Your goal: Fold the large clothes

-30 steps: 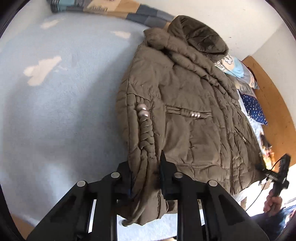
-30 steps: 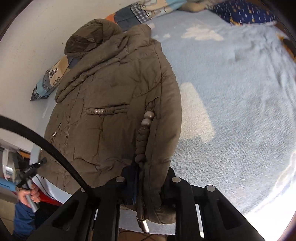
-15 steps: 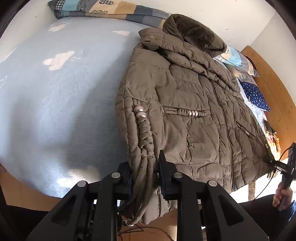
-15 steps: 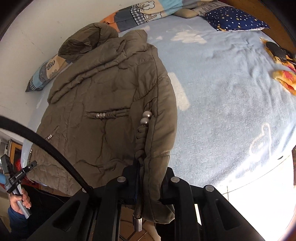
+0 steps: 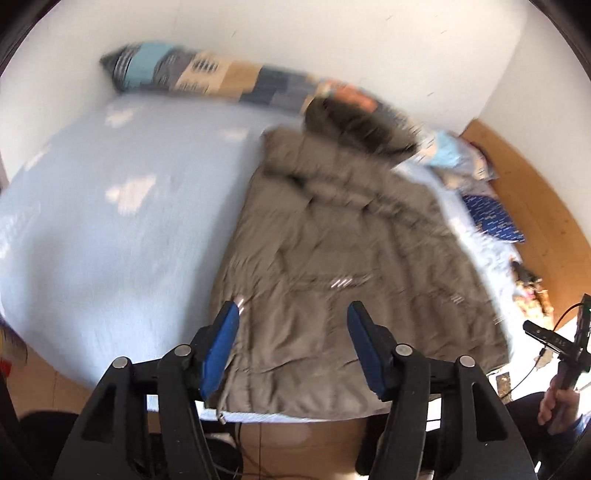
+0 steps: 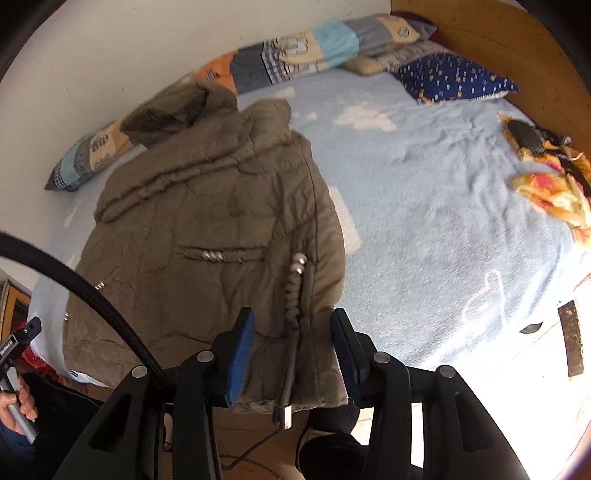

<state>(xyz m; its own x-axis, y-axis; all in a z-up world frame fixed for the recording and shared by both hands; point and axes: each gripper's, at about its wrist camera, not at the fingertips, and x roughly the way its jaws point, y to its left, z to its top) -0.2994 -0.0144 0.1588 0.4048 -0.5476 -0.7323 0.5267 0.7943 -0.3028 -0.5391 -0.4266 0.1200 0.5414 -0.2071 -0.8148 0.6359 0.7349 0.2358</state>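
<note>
A large olive-brown padded jacket (image 5: 332, 258) with a hood lies front up on the light blue bed blanket (image 5: 110, 240), its hem at the near edge. My left gripper (image 5: 293, 332) hovers above the hem's left part, its jaws opening, and the blue pads (image 5: 221, 347) touch nothing. The left wrist view is blurred. In the right wrist view the jacket (image 6: 207, 221) shows its braided cord (image 6: 293, 295) on the right side. My right gripper (image 6: 291, 354) is also opening. The hem corner and cord lie loose between its pads, which do not press them.
A long patchwork pillow (image 6: 295, 55) runs along the white wall. A blue starred pillow (image 6: 454, 77) and a wooden headboard (image 6: 498, 33) are at the far right. A crumpled yellow-orange cloth (image 6: 554, 184) lies on the blanket (image 6: 443, 203). Wooden floor lies below the bed's near edge.
Both grippers were shut on the jacket's hem; now both have let go, their jaws stand apart, and both have lifted and drawn back. The jacket rests flat on the bed.
</note>
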